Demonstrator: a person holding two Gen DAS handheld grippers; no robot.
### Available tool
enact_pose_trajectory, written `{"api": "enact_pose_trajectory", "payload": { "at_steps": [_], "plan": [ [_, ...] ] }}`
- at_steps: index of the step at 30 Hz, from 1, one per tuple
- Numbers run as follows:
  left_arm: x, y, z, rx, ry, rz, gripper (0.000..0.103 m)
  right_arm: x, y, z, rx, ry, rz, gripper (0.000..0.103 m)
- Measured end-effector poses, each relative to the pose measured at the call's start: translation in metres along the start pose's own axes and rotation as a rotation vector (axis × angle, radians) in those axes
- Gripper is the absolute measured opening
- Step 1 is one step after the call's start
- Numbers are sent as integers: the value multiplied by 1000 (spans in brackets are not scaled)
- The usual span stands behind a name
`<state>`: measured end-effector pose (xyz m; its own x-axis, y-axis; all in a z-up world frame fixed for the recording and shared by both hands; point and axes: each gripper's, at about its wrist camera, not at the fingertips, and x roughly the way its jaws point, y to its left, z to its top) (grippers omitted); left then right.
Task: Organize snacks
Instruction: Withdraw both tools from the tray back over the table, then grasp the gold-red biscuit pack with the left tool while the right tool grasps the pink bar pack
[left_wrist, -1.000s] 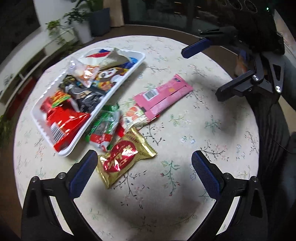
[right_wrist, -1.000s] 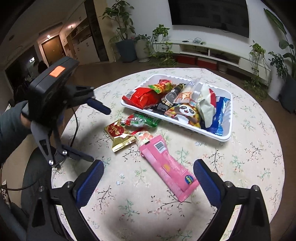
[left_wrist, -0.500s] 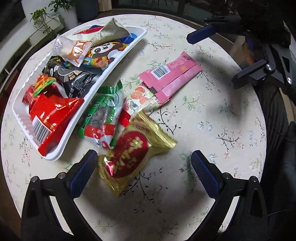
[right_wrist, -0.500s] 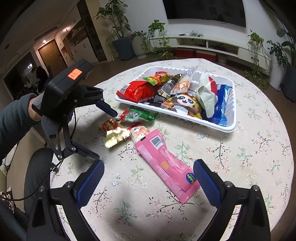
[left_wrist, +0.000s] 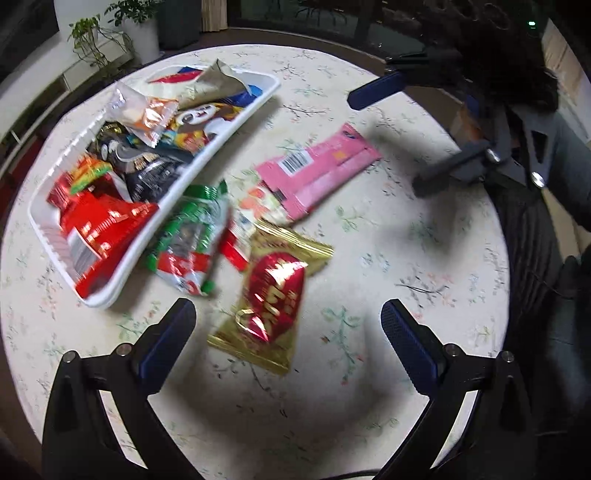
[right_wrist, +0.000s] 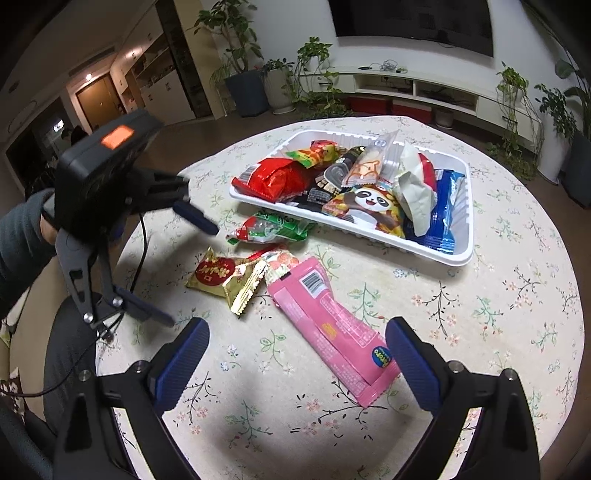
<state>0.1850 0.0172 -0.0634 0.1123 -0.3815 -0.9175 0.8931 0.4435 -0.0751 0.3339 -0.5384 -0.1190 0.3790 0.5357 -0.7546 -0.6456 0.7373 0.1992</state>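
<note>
A white tray (left_wrist: 236, 129) (right_wrist: 463, 236) holds several snack packs. On the tablecloth beside it lie a gold pack with a red oval (left_wrist: 271, 291) (right_wrist: 218, 275), a green pack (left_wrist: 188, 236) (right_wrist: 275, 229), a small strawberry pack (left_wrist: 255, 210) (right_wrist: 280, 260) and a long pink pack (left_wrist: 317, 170) (right_wrist: 332, 325). My left gripper (left_wrist: 288, 332) (right_wrist: 184, 266) is open, low over the table, with the gold pack between its fingers. My right gripper (right_wrist: 297, 358) (left_wrist: 399, 133) is open and empty, just short of the pink pack's near end.
The round table has a floral cloth (right_wrist: 498, 314). The tray sits toward the far side. Potted plants (right_wrist: 240, 66) and a low TV shelf (right_wrist: 424, 88) stand beyond the table. A chair and the person's body are at the table's edge (left_wrist: 535, 258).
My left gripper has moved forward and down, so the gold pack now lies between its fingers. My right gripper has edged toward the pink pack. Both stay open.
</note>
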Motion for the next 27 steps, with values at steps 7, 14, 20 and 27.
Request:
{"api": "enact_pose_trajectory", "payload": {
  "at_steps": [7,14,20,27],
  "plan": [
    [15,-2,14,3,46,-36,76,5,-1,-1,-37,32,-15,93],
    [18,-9,9,8,86,-23,55,8,-6,-5,-39,44,-26,91],
    [24,-22,12,20,99,-22,53,12,-3,-5,-76,59,-33,90],
    [27,-21,17,-48,109,18,53,20,1,-2,-134,93,-41,89]
  ]
}}
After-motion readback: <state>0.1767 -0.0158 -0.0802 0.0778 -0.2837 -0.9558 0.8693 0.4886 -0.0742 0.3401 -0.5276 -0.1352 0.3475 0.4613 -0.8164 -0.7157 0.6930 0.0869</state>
